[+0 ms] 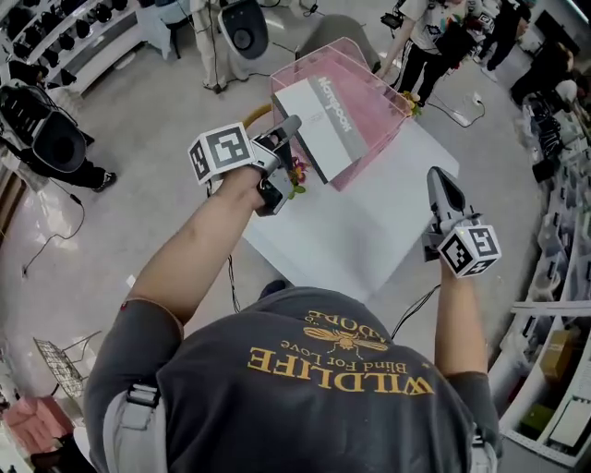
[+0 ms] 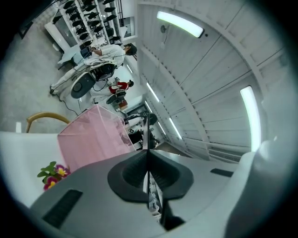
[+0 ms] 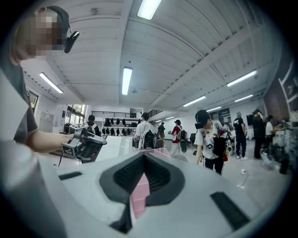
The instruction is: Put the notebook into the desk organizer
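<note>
The white-and-grey notebook (image 1: pixel 323 115) hangs tilted in front of the pink see-through desk organizer (image 1: pixel 374 102), which stands on the far part of the white table (image 1: pixel 351 231). My left gripper (image 1: pixel 294 124) is shut on the notebook's left edge. In the left gripper view the jaws (image 2: pixel 148 155) meet on a thin dark edge, with the organizer (image 2: pixel 93 137) to their left. My right gripper (image 1: pixel 436 175) is shut and holds nothing, raised over the table's right side and apart from the organizer. The right gripper view shows the notebook (image 3: pixel 116 145) beside the left gripper (image 3: pixel 100 139).
A small bunch of flowers (image 1: pixel 297 174) sits on the table under my left gripper. A curved wooden chair back (image 1: pixel 259 113) stands behind the table's left corner. People (image 1: pixel 434 37) stand beyond the organizer at the back right. Equipment on stands (image 1: pixel 242 28) is farther back.
</note>
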The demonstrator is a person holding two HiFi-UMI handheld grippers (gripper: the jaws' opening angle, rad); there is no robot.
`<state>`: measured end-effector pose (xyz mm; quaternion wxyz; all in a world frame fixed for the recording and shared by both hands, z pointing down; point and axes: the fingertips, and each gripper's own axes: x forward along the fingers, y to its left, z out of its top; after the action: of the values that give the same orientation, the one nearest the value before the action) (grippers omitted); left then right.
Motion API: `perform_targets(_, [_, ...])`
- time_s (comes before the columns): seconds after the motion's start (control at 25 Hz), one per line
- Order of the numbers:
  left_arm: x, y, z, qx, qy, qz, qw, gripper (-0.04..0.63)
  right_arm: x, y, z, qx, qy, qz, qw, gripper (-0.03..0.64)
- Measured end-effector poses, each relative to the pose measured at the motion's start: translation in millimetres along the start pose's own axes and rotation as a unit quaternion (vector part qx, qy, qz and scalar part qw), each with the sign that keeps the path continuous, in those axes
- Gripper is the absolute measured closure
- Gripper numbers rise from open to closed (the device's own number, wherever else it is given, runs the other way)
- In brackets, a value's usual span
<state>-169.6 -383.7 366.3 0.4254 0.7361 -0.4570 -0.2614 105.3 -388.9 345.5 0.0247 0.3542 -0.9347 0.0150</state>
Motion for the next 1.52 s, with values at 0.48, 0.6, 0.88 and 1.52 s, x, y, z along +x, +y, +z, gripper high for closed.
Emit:
perform_targets(0.48, [143.1, 20.6, 47.0, -0.011, 0.005, 0.022, 0.9997, 0.589, 12.6, -32.8, 8.9, -0.001, -0.001, -0.047, 0.999, 0.617])
perform_targets(0.6, [165.5, 36.9, 47.0, -0.015, 0.008, 0.048, 0.9987, 0.588, 12.7, -38.0, 10.1, -0.001, 0.001, -0.051, 0.999, 0.617])
perform_targets(0.88, [196.4, 64.8, 43.4, -0.006, 0.017, 0.098, 0.9951, 0.588, 9.1, -54.6, 5.8, 0.004, 0.005, -0.064, 0.998, 0.617])
perform_targets(1.52, [216.6, 81.2, 41.3, 0.274, 0.155, 0.242, 0.9179, 0.500, 5.5, -54.7, 4.2, 0.001, 0.005, -0.066, 0.998, 0.615])
